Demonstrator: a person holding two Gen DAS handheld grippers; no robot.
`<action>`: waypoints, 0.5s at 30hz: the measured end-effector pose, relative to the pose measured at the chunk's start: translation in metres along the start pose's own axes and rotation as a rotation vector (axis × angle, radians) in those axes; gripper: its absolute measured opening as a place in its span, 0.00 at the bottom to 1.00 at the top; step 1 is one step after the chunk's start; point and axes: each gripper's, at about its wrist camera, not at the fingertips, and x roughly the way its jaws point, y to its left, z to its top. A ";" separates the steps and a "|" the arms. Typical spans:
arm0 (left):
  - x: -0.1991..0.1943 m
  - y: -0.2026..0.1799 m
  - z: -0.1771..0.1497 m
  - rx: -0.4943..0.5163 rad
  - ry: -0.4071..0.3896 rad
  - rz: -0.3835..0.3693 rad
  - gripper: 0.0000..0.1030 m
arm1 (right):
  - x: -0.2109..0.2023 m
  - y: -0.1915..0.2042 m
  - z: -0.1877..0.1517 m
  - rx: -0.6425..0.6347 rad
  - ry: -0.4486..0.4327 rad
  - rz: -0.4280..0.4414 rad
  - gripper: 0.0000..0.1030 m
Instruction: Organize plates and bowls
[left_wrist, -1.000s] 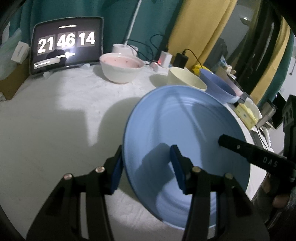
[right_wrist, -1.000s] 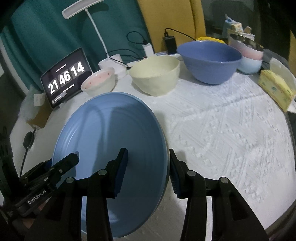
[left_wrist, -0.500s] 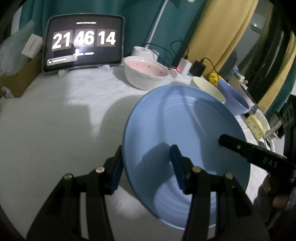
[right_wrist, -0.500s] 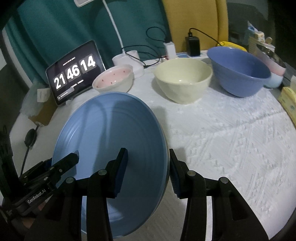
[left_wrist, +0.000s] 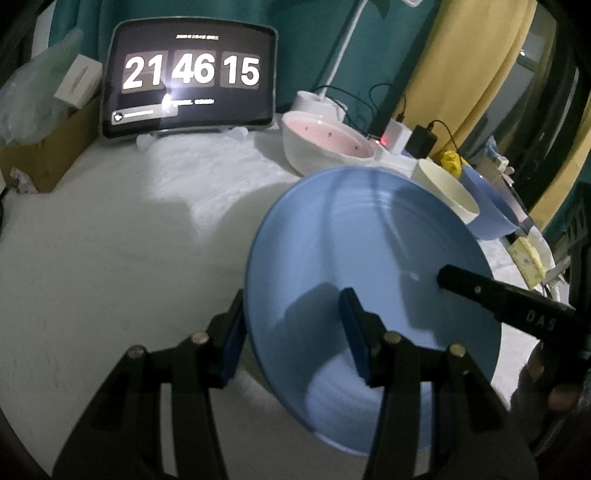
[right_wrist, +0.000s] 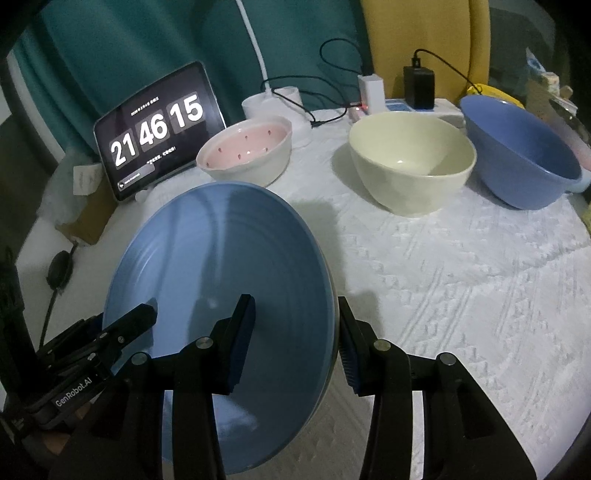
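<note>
I am looking across a table under a white textured cloth (right_wrist: 461, 280), going from left to right. At the far left a cardboard box (left_wrist: 40, 155) is sitting beside a tablet (left_wrist: 192, 74) that is showing 21 46 15. Next to it a pink-lined bowl (right_wrist: 245, 155) is standing in front of a white lamp base (right_wrist: 275, 103).

In the middle I am holding a blue plate (right_wrist: 221, 302) tilted above the cloth with both tongs. My left gripper (left_wrist: 291, 332) is straddling the plate's left rim, one blue pad (left_wrist: 354, 339) lying on the inner face and the other behind the edge, the jaws partly open around that rim. My right gripper (right_wrist: 295, 336) is doing the same on the right rim, one pad on the face and one outside; whether either pair is pressing tight I cannot tell.

Further right a cream bowl (right_wrist: 412, 162) is standing upright, and a large blue bowl (right_wrist: 517, 151) is sitting just beside it, near the table's edge.
</note>
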 end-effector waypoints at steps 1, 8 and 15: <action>0.001 0.001 0.000 0.000 0.002 0.005 0.49 | 0.003 0.001 0.001 -0.001 0.004 0.002 0.44; 0.011 0.011 0.003 -0.008 0.022 0.029 0.49 | 0.019 0.006 0.007 -0.006 0.030 0.015 0.44; 0.016 0.010 0.004 0.008 0.026 0.055 0.49 | 0.031 0.004 0.010 0.003 0.054 0.020 0.45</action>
